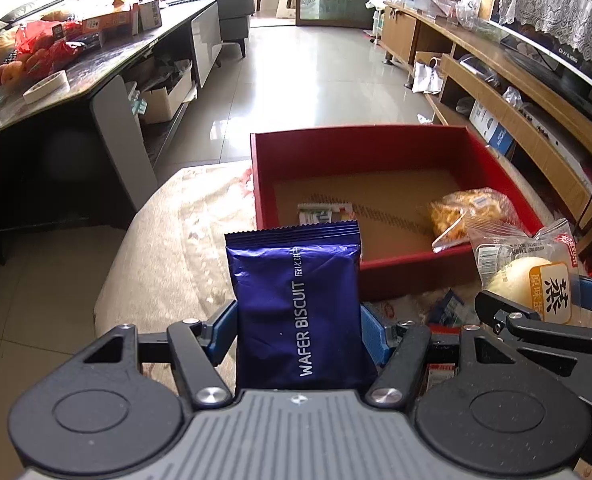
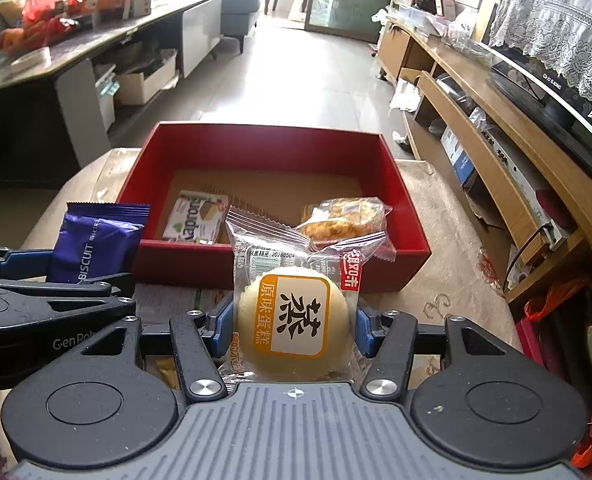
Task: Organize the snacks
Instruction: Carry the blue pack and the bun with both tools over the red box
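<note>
My left gripper (image 1: 298,320) is shut on a blue wafer biscuit pack (image 1: 296,300), held upright just short of the red box (image 1: 376,144). My right gripper (image 2: 294,324) is shut on a clear-wrapped steamed cake (image 2: 292,312), also just before the red box (image 2: 256,140). The box holds a green-and-white snack packet (image 2: 196,218) at its near left and a clear bag of golden pastry (image 2: 344,216) at its near right. Each gripper shows in the other view: the right gripper (image 1: 536,304) and the left gripper (image 2: 76,276).
The box stands on a low table with a beige patterned cloth (image 1: 184,248). Loose packets (image 1: 448,308) lie on the cloth under the grippers. A dark cluttered table (image 1: 76,60) stands left, a wooden TV cabinet (image 2: 496,128) right, tiled floor (image 1: 308,72) beyond.
</note>
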The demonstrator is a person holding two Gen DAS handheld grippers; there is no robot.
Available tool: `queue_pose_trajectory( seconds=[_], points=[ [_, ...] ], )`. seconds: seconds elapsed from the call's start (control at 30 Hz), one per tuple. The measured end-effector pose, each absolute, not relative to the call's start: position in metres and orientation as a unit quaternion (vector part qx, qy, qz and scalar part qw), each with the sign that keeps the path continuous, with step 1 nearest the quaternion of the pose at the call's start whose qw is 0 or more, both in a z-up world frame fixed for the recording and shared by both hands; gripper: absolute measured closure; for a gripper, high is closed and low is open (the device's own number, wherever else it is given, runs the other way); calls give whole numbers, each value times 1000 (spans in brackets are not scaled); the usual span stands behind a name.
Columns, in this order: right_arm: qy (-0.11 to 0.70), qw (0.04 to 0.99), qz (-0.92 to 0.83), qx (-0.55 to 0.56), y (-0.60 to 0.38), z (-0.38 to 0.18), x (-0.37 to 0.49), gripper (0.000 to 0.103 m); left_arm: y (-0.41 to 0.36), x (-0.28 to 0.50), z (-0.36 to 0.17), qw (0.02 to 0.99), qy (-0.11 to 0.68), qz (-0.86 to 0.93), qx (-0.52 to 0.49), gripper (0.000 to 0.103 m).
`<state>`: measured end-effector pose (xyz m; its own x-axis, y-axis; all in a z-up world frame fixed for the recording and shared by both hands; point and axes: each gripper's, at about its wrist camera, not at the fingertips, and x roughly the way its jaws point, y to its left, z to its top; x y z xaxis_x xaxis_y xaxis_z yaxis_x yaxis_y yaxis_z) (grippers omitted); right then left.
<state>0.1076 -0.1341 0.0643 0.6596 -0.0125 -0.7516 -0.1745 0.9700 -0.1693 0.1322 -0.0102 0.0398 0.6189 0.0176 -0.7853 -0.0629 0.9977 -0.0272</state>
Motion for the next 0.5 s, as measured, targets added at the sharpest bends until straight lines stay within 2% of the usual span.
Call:
queue_pose_trajectory(
  seconds=[0.5],
  points=[
    [391, 913, 18, -111, -141, 73, 144, 39, -24, 175, 51, 909, 416, 26, -19, 43]
  ],
)
